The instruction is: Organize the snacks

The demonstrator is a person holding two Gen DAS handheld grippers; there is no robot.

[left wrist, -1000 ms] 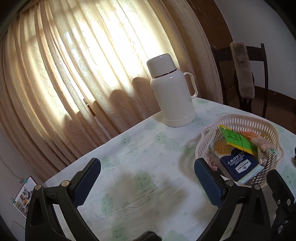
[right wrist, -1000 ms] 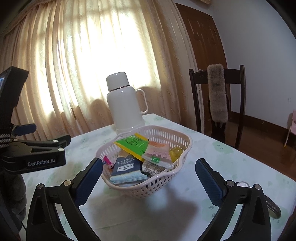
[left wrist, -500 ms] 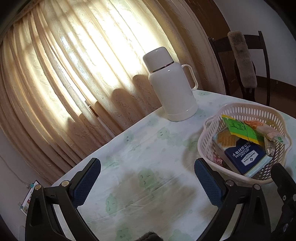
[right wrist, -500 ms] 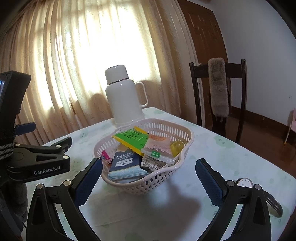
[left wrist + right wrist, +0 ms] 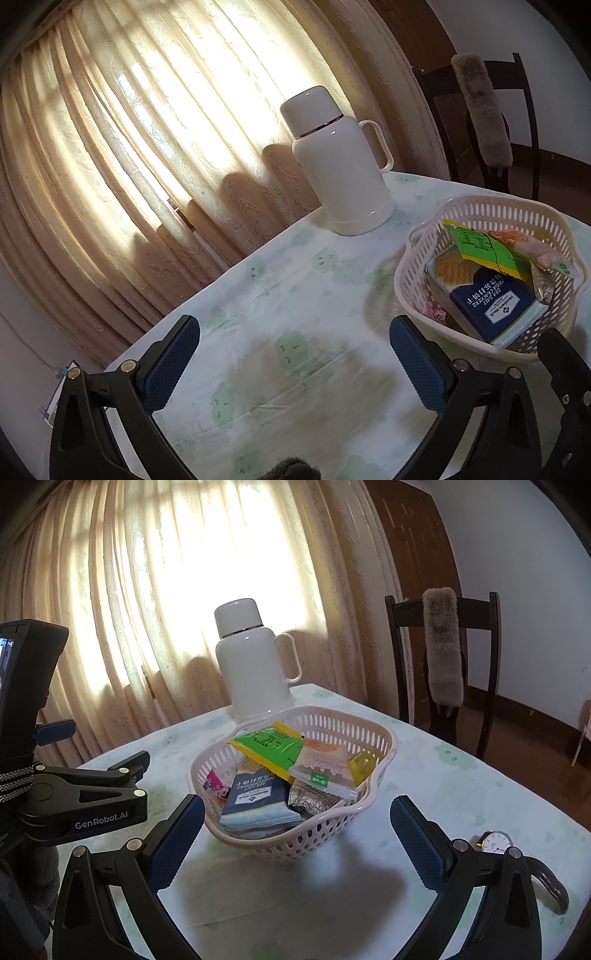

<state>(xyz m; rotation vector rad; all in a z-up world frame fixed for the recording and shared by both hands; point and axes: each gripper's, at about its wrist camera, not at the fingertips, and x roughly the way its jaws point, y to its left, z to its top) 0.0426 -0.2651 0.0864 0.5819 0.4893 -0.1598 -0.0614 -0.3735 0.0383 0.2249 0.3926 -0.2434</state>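
Left gripper: jaws apart, empty, over the bare tablecloth. White flask: upright behind the basket. Basket: holds snack packets. Right gripper: jaws apart, empty, before the basket. Wristwatch: far right.

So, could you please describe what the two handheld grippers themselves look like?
Both the left gripper and right gripper have black plastic frames with silver rivets and blue textured pads. The left one's side reads "GenRobot.AI" in white, beside a black-and-white strap.
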